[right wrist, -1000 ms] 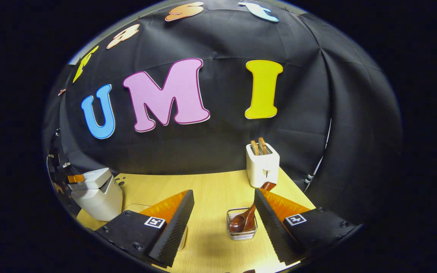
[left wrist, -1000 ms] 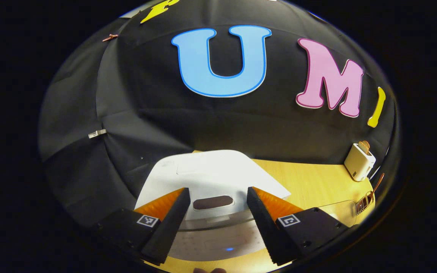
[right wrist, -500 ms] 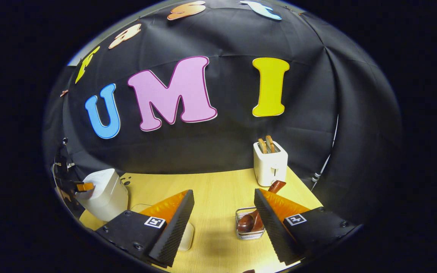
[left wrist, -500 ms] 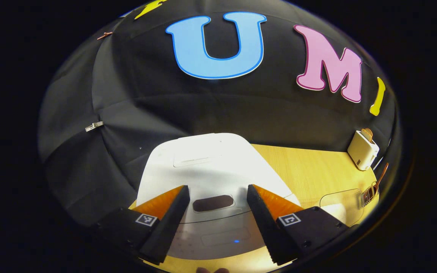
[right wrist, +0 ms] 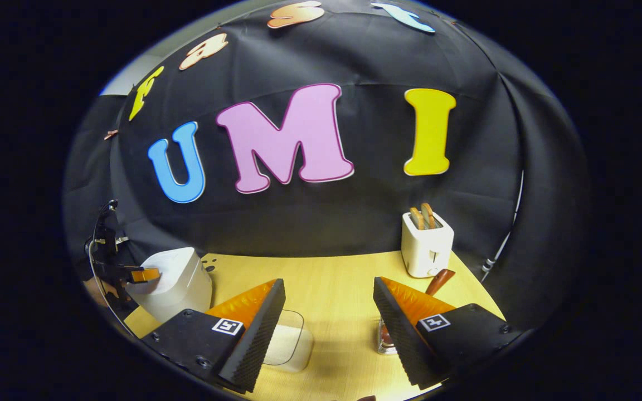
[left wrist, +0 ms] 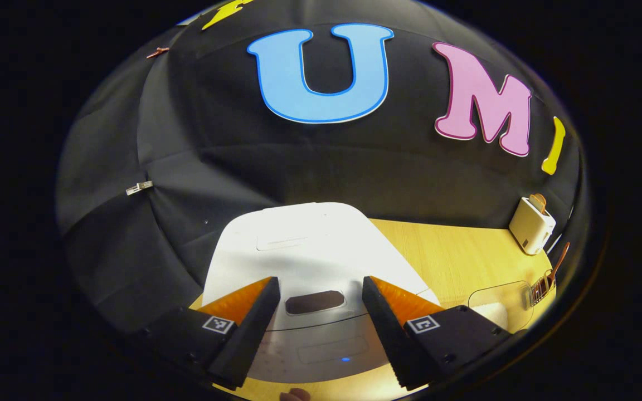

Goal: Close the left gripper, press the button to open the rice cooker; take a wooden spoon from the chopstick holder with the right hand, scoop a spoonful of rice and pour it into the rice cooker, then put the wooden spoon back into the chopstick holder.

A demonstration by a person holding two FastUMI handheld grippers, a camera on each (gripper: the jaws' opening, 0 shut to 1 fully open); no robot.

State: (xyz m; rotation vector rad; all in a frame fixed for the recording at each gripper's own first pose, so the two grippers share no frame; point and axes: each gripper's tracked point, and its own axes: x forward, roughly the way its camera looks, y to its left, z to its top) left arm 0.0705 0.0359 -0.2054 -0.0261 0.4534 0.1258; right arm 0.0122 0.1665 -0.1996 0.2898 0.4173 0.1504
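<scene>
Quick count: one white rice cooker [left wrist: 310, 250], one white toaster [right wrist: 426, 248] with two slices sticking out the top, one clear container of rice [right wrist: 287, 342], one wire chopstick holder [right wrist: 385, 340] with one wooden spoon [right wrist: 439, 281] in it, all on a light wood table [right wrist: 332, 278].

Left gripper view looks down on the rice cooker lid from close up, so you get the dark oval button [left wrist: 315, 302] and a small blue light on the front panel below it. The left gripper [left wrist: 319, 309] sits spread wide over the front of the lid, with the button in the gap between its fingers, holding nothing. The toaster and holder are tiny at the far right edge here.

Right gripper view gives the wider table: cooker off at the far left with the left gripper [right wrist: 141, 274] right at its lid, toaster at the back right. The right gripper [right wrist: 329, 317] hangs level above the table, fingers wide apart and empty, rice container just past its left finger, holder half hidden behind its right finger with the spoon handle leaning out toward the toaster.
</scene>
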